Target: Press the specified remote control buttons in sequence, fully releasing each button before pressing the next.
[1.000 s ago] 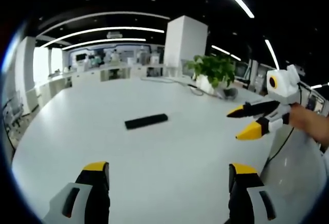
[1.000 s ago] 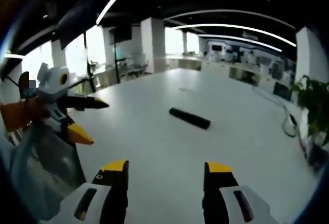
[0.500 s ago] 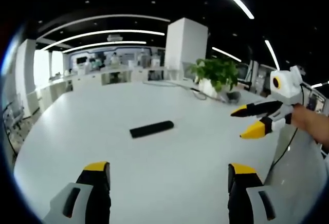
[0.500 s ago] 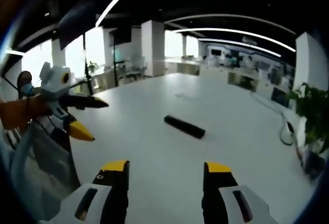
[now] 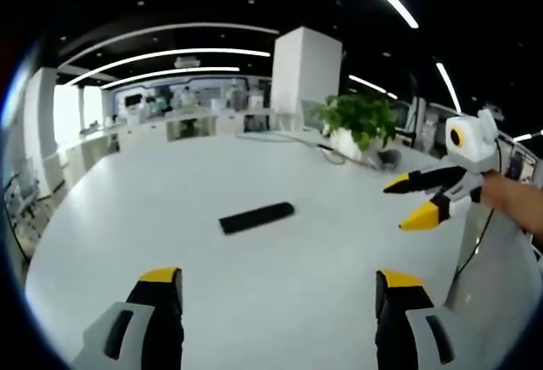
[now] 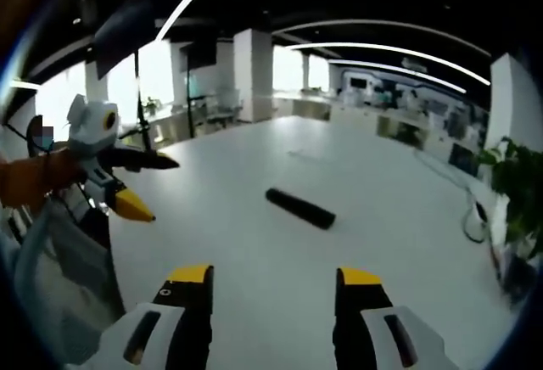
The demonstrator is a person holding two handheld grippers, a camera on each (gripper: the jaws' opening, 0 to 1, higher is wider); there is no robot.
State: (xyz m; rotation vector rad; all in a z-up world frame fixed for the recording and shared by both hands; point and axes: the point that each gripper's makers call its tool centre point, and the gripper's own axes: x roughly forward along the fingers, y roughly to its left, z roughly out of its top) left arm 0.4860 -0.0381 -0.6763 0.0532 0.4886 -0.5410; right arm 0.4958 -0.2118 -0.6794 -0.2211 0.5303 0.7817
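On the broad white table (image 5: 170, 217), roughly at its middle, the black remote control (image 5: 256, 217) lay flat and alone, well apart from both tools; in the right gripper view the same remote control (image 6: 299, 208) showed as a dark bar lying slantwise on the bare table (image 6: 407, 234); its buttons were too small to make out in either view.

In the left gripper view the left gripper (image 5: 278, 289) hung above the near edge of the table with its 2 yellow-tipped jaws spread wide and nothing between them; the remote sat ahead of it, between the lines of the jaws but far off; the right gripper (image 5: 414, 200) came in from the right side, held above the table's edge by a hand (image 5: 513, 200), its 2 pointed jaws parted and empty.

In the right gripper view the right gripper (image 6: 274, 287) likewise stood wide apart and held nothing; the left gripper (image 6: 142, 185) entered from the left, jaws apart, aimed toward the table.

Beyond the table a potted plant (image 5: 355, 120) stood near the far right edge, with a cable (image 5: 327, 154) trailing beside it; a white pillar (image 5: 304, 77) rose behind, and curved strip lights (image 5: 170, 52) ran across the dark ceiling.
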